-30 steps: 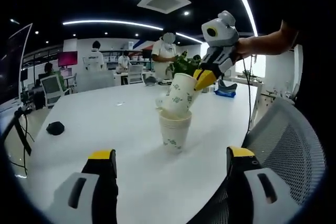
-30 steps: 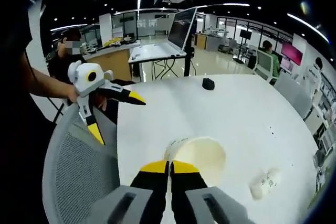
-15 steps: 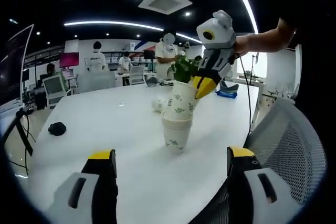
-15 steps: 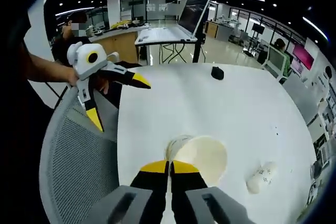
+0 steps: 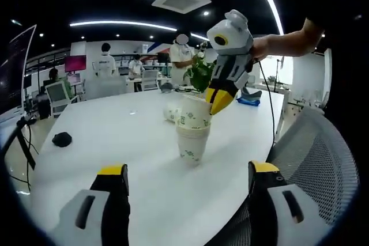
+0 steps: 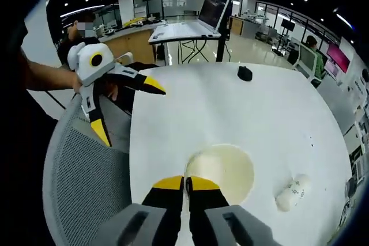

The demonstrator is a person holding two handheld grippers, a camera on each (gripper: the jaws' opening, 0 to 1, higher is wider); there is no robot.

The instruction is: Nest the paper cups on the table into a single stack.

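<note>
Right hand-held gripper [image 5: 218, 99] clamped on the rim of the upper paper cup [image 5: 195, 113], jaws pinched together on it. That cup sits upright inside the lower paper cup [image 5: 192, 144], which stands on the white counter [image 5: 115, 136]. In the right gripper view its yellow tips [image 6: 186, 184] meet at the near rim of the open cup mouth [image 6: 222, 168], looking straight down into it.

Left hand-held gripper [image 5: 184, 172] jaws wide apart, holding nothing, hovering low near the counter edge, stack in front of it between the jaws' line of sight. Seen from the right gripper view [image 6: 128, 110] it hangs off the counter's side, over the mesh chair [image 6: 86, 182], well apart from the stack.

Third paper cup [image 6: 292, 192] lies on its side on the counter, beyond the stack, apart from it; in the left gripper view it peeks out just behind the stack [image 5: 172, 112].

Edges: stack stands near the counter's curved edge on the chair side. Mesh chair back [image 5: 323, 159] butts up close to that edge. Rest of the counter is broad open surface; a dark mouse [image 5: 61, 139] sits well off toward the far side [image 6: 245, 73].
</note>
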